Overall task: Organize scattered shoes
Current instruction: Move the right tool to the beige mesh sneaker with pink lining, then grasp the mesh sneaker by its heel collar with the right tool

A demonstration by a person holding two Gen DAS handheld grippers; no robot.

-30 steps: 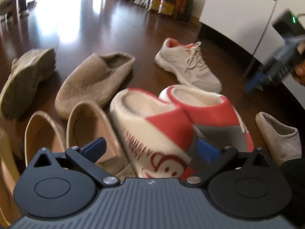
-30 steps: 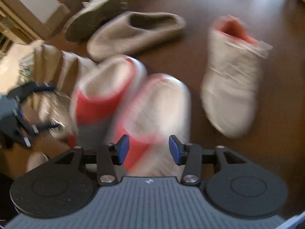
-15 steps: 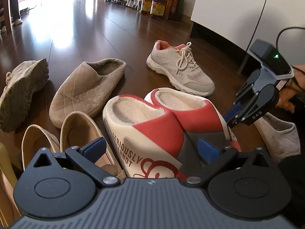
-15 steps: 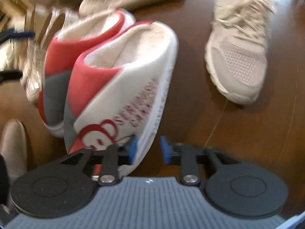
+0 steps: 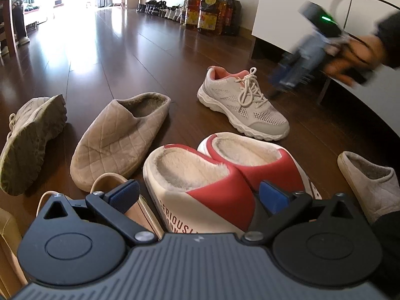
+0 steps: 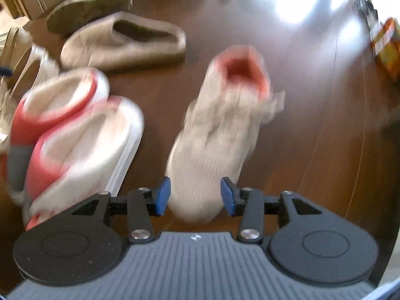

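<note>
Two red-and-white fleece slippers [image 5: 250, 155] stand side by side on the dark wood floor. The nearer one [image 5: 195, 185] lies between the wide-open fingers of my left gripper [image 5: 197, 196], and the pads do not press it. A white sneaker with pink lining [image 5: 242, 105] lies beyond them. My right gripper [image 5: 295, 70], blurred and held in a hand, hovers to the right of that sneaker. In the right wrist view the sneaker's toe [image 6: 200, 170] shows between the pads of the right gripper [image 6: 196, 196]. Its jaws are opening and grip nothing.
A beige quilted slipper [image 5: 120, 137] and a sneaker tipped on its side [image 5: 30, 135] lie at left. Tan flats [image 5: 107, 182] sit by my left finger, a grey slipper [image 5: 367, 175] at right. Oil bottles [image 5: 215, 12] and a white cabinet [image 5: 300, 12] stand behind.
My right gripper left the red-and-white slipper and swung over to the white sneaker; its jaws narrowed, then widened. The left gripper stayed over the near slipper.
</note>
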